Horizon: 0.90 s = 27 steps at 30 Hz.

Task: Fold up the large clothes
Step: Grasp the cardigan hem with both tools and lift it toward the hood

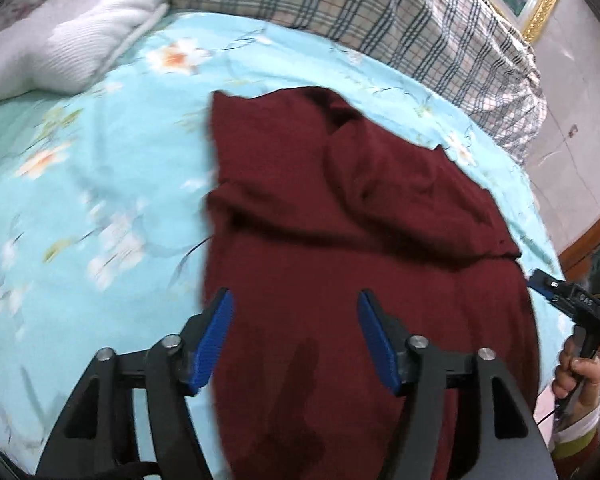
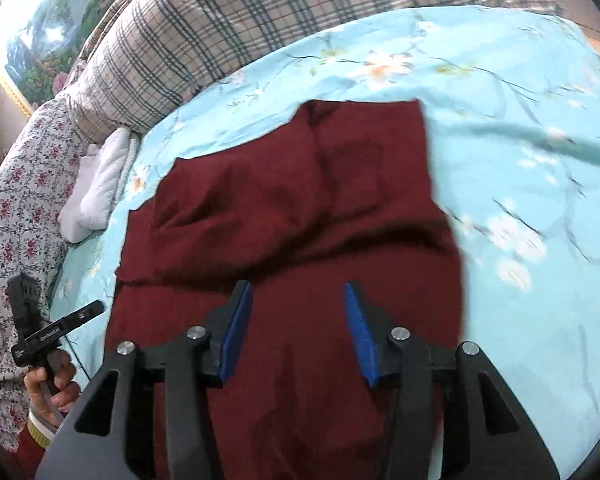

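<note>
Here, nearest the left wrist camera, the left gripper [image 1: 296,312] stands with its blue pads apart, nothing clamped between them, above the dark red garment [image 1: 340,220]. The right gripper [image 2: 298,300] is likewise released over the same garment [image 2: 292,200], which lies partly folded on the light blue floral bedsheet [image 2: 520,120]. White lettering on the other gripper's body, seen at the frame edge, is too small to read. Beyond lie a white knitted cloth [image 1: 72,44], a plaid quilt [image 2: 220,32] and a gilt-framed painting [image 2: 40,40].
</note>
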Available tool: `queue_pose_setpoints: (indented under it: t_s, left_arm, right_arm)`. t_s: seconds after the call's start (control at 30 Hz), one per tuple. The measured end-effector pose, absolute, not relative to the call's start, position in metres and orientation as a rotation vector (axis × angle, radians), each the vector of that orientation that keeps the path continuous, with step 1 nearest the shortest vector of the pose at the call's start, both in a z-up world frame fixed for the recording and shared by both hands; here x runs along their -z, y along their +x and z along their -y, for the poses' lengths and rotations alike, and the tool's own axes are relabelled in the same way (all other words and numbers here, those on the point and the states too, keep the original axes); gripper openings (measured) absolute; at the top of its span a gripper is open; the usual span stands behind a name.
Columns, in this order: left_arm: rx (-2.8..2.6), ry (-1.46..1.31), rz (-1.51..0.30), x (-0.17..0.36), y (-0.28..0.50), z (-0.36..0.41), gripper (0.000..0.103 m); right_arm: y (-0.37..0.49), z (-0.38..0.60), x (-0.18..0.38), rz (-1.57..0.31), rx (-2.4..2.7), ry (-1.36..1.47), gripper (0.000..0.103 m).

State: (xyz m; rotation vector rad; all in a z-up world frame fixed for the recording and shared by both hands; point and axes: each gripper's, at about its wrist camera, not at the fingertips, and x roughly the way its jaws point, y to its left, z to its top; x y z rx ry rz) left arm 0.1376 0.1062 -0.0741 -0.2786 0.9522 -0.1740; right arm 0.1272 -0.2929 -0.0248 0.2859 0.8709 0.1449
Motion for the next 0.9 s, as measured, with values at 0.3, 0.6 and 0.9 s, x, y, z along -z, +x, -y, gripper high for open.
queue_pose_setpoints:
  t_s: [0.3,0.6,0.9]
  left_arm:
    - [0.208,-0.349,-1.019,0.104,0.061,-0.131,0.075]
    - [0.467,-0.360,-1.023,0.118,-0.004,-0.104,0.079]
    - [0.528,-0.384,-1.038,0.125,-0.009,-0.109,0.046]
  right_arm:
    - [0.062,0.317,0.045,-0.958,-0.121,0.291,0.051]
    - [0.005,0.339,0.079,-0.923,-0.435,0.580,0.051]
    - [-0.001,0.328,0.092,-0.905,-0.548,0.595,0.043]
